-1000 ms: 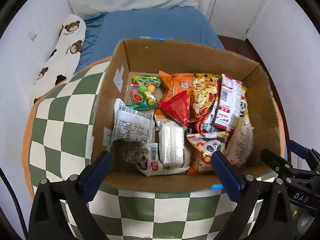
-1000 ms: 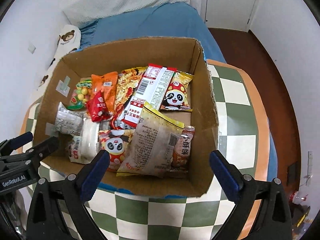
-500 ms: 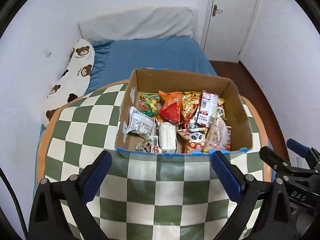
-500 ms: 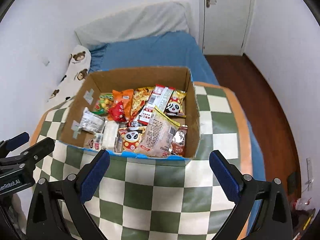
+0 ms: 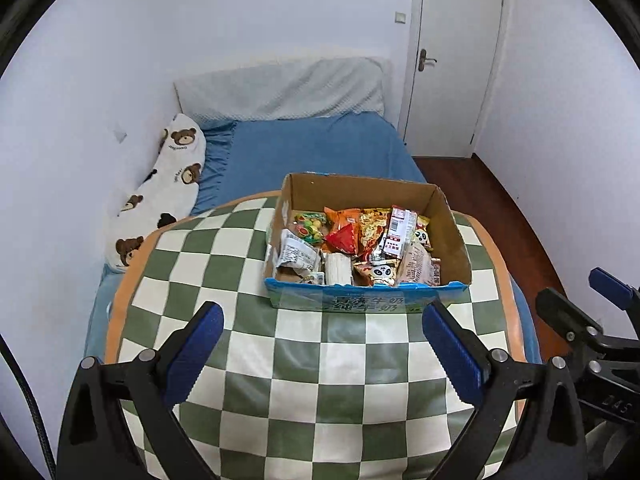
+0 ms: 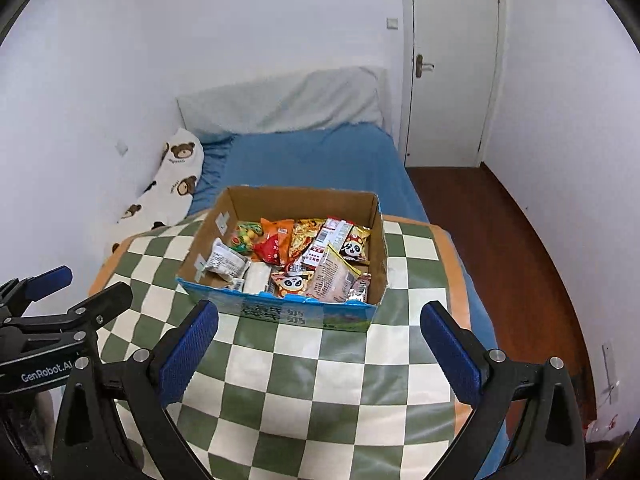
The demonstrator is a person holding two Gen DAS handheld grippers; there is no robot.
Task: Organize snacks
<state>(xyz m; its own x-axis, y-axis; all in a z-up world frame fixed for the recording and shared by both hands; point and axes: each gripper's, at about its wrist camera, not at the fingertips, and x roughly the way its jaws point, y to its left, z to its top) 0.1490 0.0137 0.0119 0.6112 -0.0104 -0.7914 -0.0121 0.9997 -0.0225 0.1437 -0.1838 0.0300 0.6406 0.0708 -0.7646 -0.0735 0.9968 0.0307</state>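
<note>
An open cardboard box [image 5: 456, 236] with a blue front stands at the far side of the checkered table [image 5: 280, 360]. It holds several snack packets: a red triangular one [image 5: 344, 238], a white one [image 5: 298, 256], a panda packet [image 5: 378, 270]. The box also shows in the right wrist view [image 6: 378, 248], with a pale packet [image 6: 332, 276] in it. My left gripper [image 5: 324, 344] is open and empty, well back from the box. My right gripper [image 6: 320, 340] is open and empty, also short of the box.
A blue bed [image 5: 312, 160] with a bear-print pillow [image 5: 160, 192] lies beyond the table. A white door [image 5: 452, 60] and wooden floor [image 6: 512, 248] are at the right. White walls enclose the room.
Both grippers have pulled back and up from right above the box. The box now looks small and far, and the whole table and room show.
</note>
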